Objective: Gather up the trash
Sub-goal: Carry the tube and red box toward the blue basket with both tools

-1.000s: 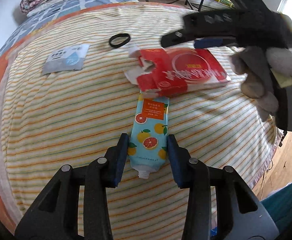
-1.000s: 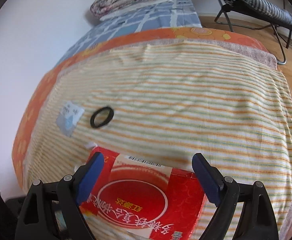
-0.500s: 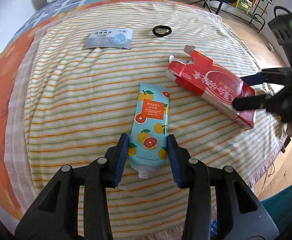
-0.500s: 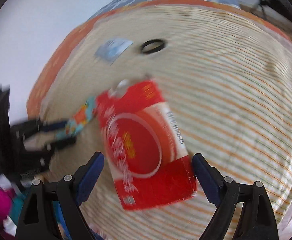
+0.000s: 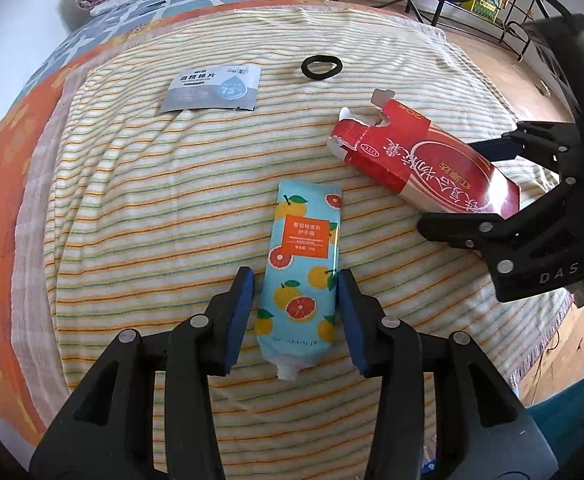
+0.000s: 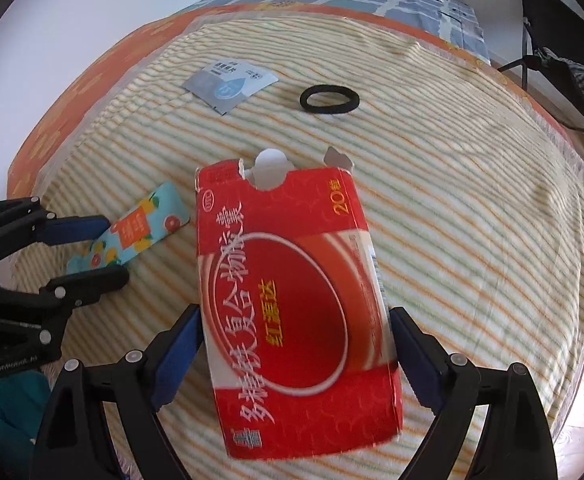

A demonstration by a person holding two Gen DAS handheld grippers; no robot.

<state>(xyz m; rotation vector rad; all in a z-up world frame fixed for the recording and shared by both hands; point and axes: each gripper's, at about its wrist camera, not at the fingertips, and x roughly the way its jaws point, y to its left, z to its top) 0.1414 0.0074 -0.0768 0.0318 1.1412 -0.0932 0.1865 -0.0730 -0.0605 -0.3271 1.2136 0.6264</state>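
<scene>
Red carton (image 6: 296,312): torn-open flap end, held between pads of right gripper (image 6: 296,344), jaws clamped on its long sides; lifted and tilted, flap end near the striped blanket (image 6: 452,208), rear end raised. A sec ago the carton lay flat on the blanket w/ the right gripper merely straddling it; now it sits in the grip and has swung round, so first trash item judged secured, ready to carry off.

Hand-cream tube (image 5: 300,276): flat on blanket, cap end toward camera, lying between pads of left gripper (image 5: 296,308). Jaws apart, small gaps either side, no squeeze visible. Position unchanged vs. 1 s ago: left grasp not yet made. Judged next step: close on tube, lift.

Outward, further up the bed: wipe sachet (image 5: 212,88) and black hair tie (image 5: 320,67), well apart from both grippers, untouched. No bin or bag in view, so drop-off point cannot be told.

Risk (judgement): empty carton is light, crushable; tube is slick, may slip.
</scene>
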